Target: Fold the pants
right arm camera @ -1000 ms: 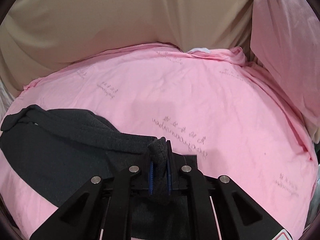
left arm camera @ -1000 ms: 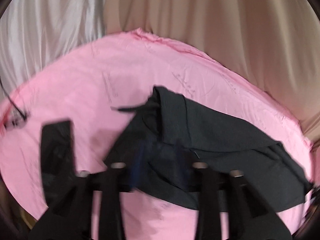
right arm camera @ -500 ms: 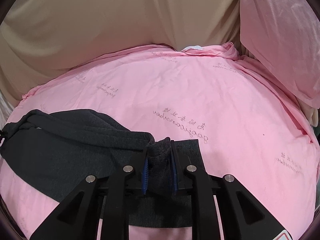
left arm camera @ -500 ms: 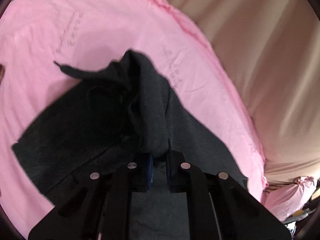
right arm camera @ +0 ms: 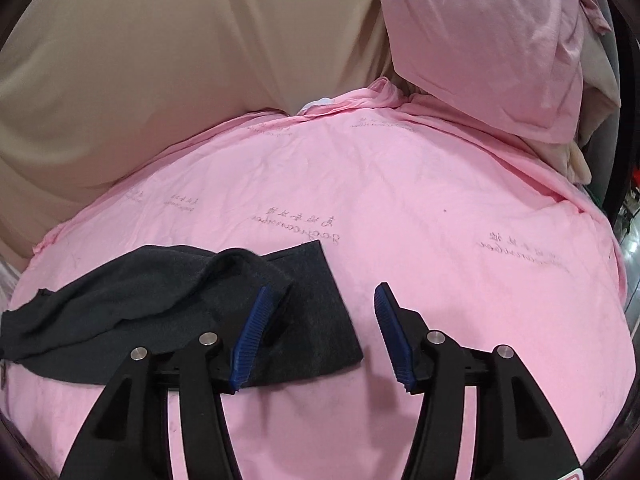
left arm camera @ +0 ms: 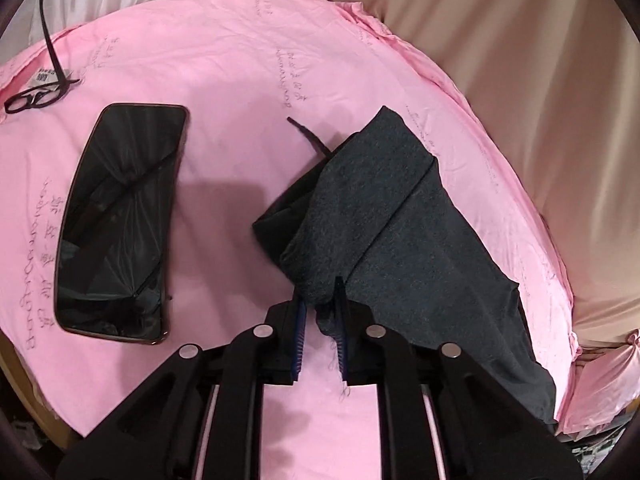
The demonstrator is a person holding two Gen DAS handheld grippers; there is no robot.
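writing: we cannot read the sheet [right arm camera: 400, 184] script | left gripper [left arm camera: 320, 300]: clamped on our pants [left arm camera: 400, 216] | right gripper [right arm camera: 320, 294]: just opened, grips nothing

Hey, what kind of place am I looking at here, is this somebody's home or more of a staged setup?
Probably a staged folding station, not a lived-in room: a table draped in a pink printed sheet, beige fabric backdrop behind it, dark grey pants on top, a black smartphone beside them.
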